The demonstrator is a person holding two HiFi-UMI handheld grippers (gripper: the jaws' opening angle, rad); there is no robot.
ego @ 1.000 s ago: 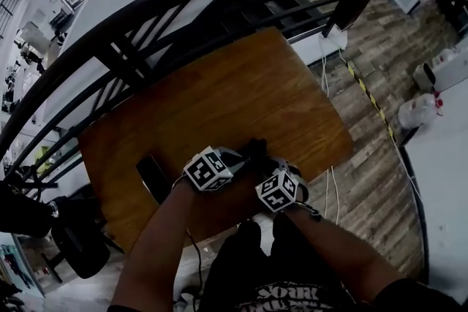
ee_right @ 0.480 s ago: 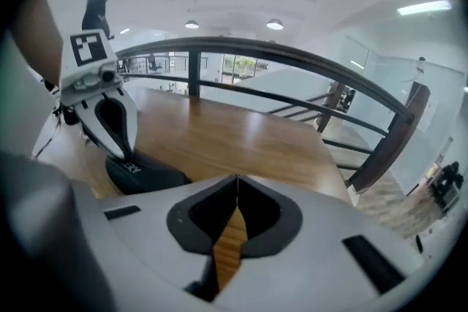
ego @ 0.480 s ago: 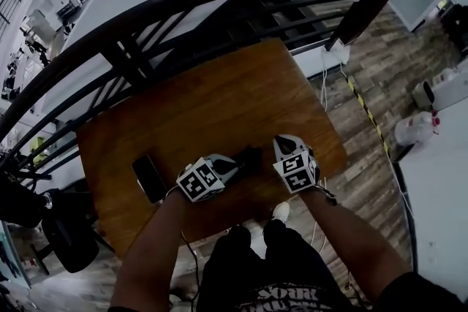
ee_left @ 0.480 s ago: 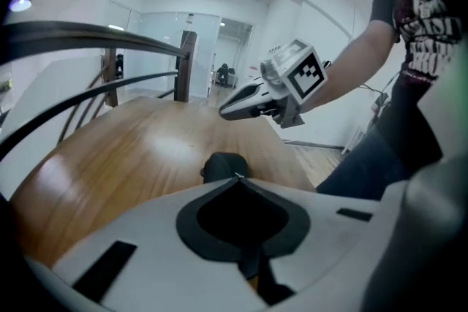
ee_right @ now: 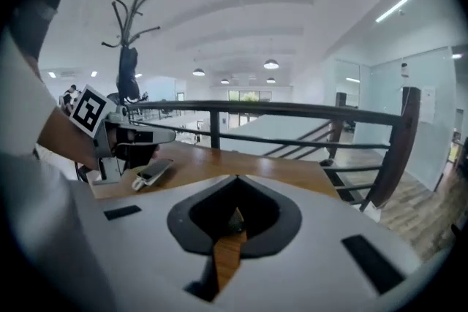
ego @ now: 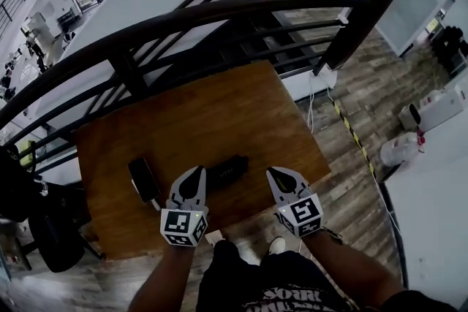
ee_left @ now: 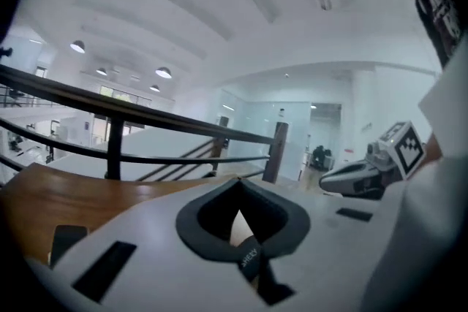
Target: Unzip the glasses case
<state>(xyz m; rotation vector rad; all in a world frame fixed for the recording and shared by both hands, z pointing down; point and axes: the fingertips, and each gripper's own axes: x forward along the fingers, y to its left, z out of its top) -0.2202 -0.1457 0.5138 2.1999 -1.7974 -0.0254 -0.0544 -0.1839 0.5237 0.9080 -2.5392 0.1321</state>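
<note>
The black glasses case [ego: 227,168] lies flat on the wooden table [ego: 219,113], near its front edge. My left gripper [ego: 196,170] hovers just left of the case and above it, with its jaws meeting at the tips. In the left gripper view, the left gripper [ee_left: 238,183] has a small black printed tab [ee_left: 248,258] at the base of its jaws. My right gripper [ego: 274,172] hangs to the right of the case, clear of it. Seen from its own camera, the right gripper [ee_right: 235,179] is shut with nothing held.
A dark phone [ego: 144,179] lies on the table left of the case, close to the left gripper, and appears as the phone [ee_right: 153,172] in the right gripper view. A black railing [ego: 183,22] runs behind the table. Beyond the table's right edge is wood-plank floor [ego: 365,99] with cables.
Both grippers were down together at the case. They have since lifted off it and drawn apart toward me, leaving the case on the table between them.
</note>
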